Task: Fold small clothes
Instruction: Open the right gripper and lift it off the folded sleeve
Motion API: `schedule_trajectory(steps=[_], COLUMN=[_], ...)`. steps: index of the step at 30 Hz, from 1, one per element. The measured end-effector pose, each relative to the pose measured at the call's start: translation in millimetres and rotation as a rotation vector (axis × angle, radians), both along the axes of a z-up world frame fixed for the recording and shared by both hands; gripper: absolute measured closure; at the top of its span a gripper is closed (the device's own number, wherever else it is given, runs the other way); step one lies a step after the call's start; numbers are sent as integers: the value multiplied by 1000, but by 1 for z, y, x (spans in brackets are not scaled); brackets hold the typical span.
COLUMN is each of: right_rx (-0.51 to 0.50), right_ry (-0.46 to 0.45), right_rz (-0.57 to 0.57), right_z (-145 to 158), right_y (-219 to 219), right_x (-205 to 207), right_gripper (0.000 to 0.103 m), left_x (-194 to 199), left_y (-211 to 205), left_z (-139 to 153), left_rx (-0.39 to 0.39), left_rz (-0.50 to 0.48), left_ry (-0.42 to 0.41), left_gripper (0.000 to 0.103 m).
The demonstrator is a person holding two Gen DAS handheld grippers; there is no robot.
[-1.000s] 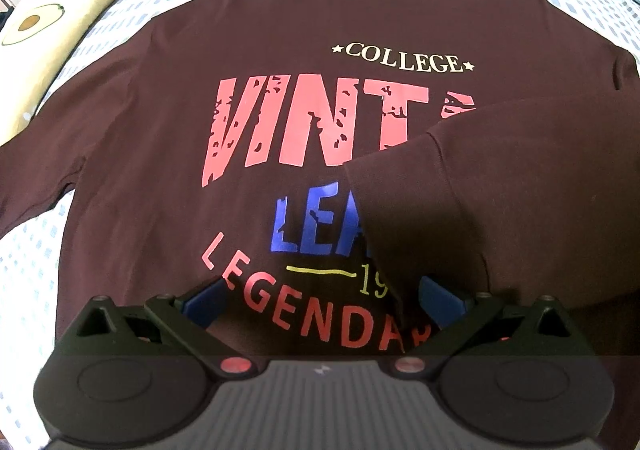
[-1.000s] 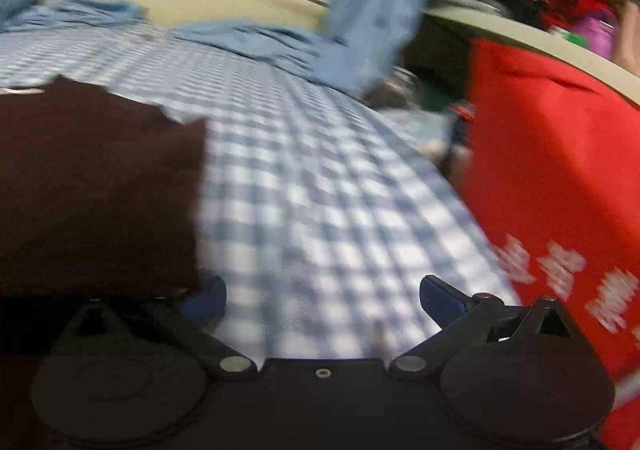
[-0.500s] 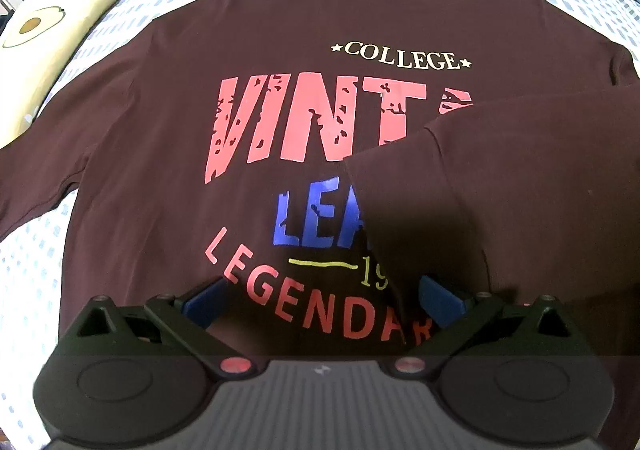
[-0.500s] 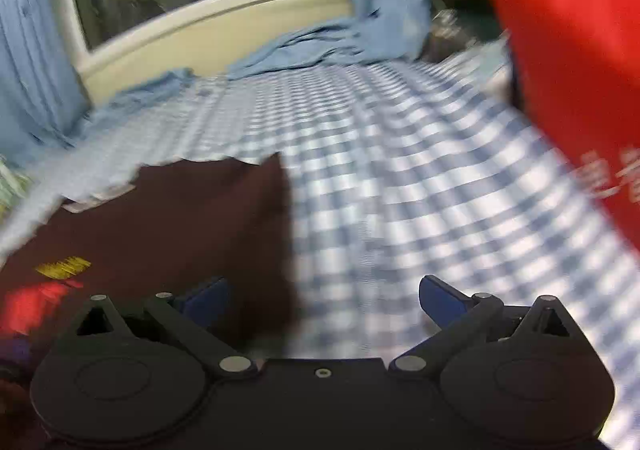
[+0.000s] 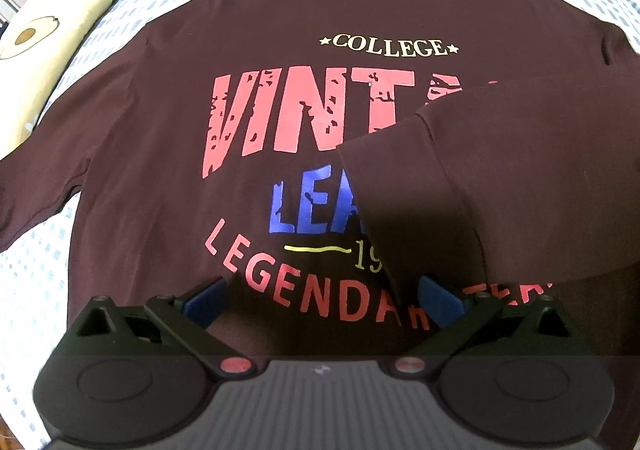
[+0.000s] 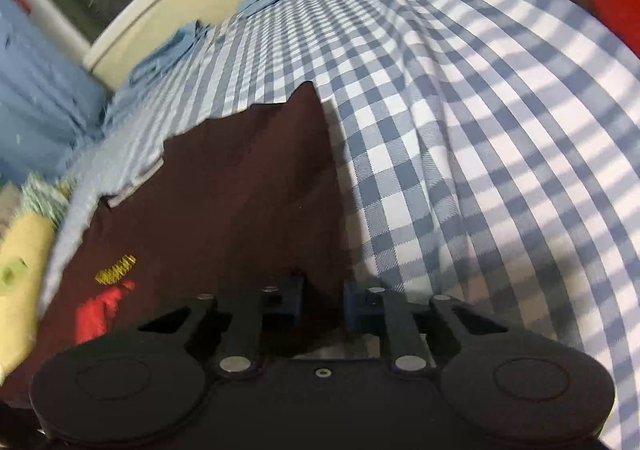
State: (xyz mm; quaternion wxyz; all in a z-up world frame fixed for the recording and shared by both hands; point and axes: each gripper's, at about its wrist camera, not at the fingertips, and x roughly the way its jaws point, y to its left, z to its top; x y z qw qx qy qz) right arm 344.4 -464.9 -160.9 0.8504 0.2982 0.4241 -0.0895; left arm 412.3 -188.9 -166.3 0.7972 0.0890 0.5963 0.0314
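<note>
Right tongs (image 6: pixel 322 304) are closing over the maroon sweatshirt's (image 5: pixel 248 138) blurred edge, contact unclear; left tongs (image 5: pixel 322 296) are hovering spread, print part-hidden by the folded sleeve (image 5: pixel 500 178).

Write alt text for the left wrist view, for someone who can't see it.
A dark maroon sweatshirt printed "COLLEGE" and "VINTAGE"-style lettering lies flat, front up, on a blue-checked bedsheet, one sleeve folded across its chest. The left gripper hangs over the hem, jaws open and empty. A cream pillow lies at upper left.

Maroon sweatshirt (image 5: pixel 168 130) with pink, blue, yellow lettering, blue-white checked sheet (image 6: pixel 460 130)
</note>
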Motion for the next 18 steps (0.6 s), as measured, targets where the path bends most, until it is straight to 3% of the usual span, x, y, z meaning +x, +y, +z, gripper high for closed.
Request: schedule_trajectory(steps=[6,9,11,13,16,18], right_rx=[-16,-27,-78,-127,-189,-227], right_ry=[86,88,95,98,81,61], right_rz=[7,-3,9,27,32,16], right_z=[-16,-15,-9,-2,8,17], right_y=[-2,-2,4,8,16,23], right_x=[4,4,0,-5,-21,-32], right_gripper=[84,78,67,46,24,14], left_x=[-4,-6,-8,-11,-18,-23], left_y=[-1,2,5,10,24,36], left_z=[-7,-5,-2,4,16,23], left_rx=[3,-1,-3,-14,-38,-52], left_rz=[-18,-18,-10,0,14,25], left_ry=[33,34,31,20,-8,-21], left_gripper=[0,1,1,1,1,1])
